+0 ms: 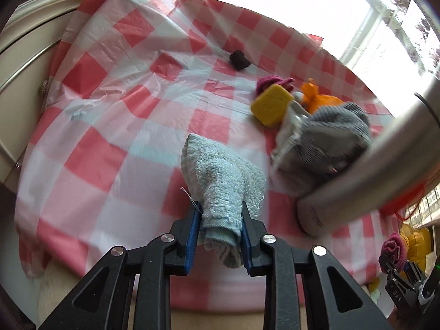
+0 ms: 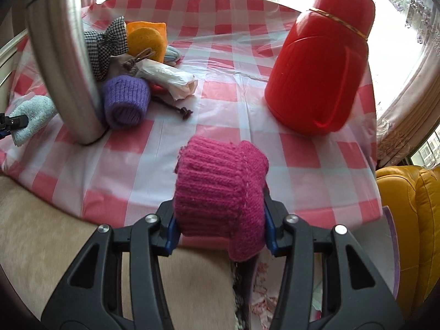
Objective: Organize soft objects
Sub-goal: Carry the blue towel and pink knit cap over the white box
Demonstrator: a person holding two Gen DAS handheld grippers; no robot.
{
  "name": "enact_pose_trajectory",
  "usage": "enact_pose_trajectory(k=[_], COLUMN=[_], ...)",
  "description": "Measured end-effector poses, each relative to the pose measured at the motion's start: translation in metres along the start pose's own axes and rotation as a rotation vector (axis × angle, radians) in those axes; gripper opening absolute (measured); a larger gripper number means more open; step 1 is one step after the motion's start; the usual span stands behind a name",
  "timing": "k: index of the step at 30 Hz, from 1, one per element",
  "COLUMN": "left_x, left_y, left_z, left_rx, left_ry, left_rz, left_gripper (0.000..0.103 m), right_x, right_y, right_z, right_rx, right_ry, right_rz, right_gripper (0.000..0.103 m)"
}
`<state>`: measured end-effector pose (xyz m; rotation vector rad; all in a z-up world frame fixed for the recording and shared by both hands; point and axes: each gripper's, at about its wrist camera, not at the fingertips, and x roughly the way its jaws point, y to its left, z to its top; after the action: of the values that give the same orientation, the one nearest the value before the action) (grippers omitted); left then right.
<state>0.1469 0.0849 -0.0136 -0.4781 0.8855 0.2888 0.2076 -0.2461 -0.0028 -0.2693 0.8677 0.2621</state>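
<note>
- Left gripper (image 1: 220, 236): clenched on blue towel (image 1: 222, 181), above checked cloth (image 1: 110, 110).
- Right gripper (image 2: 220, 231): clenched on pink knit (image 2: 220, 189).
- Beyond: red flask (image 2: 321, 60), purple knit (image 2: 126, 101), possibly a sponge (image 1: 271, 104).

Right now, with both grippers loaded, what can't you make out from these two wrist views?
- Left wrist view: the steel cylinder blocks the right of the pile; the grey knit is blurred and partly hidden.
- Left wrist view: the dark lump is too small to identify.
- Right wrist view: the pink knit in the right gripper hides the ground below.
- Left gripper: the blue towel hangs forward, covering the cloth beneath.
</note>
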Motion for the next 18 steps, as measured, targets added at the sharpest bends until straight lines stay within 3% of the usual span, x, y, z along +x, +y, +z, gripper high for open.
enact_pose_trajectory(k=[18], left_x=[-0.057], left_y=[-0.061], left_z=[-0.056], left_rx=[0.121], left_ry=[-0.006], left_rz=[-0.103], left_gripper=[0.028], right_x=[-0.044], right_y=[-0.037], right_z=[-0.037], right_rx=[0.084], right_ry=[-0.020], right_rz=[-0.012], right_gripper=[0.052])
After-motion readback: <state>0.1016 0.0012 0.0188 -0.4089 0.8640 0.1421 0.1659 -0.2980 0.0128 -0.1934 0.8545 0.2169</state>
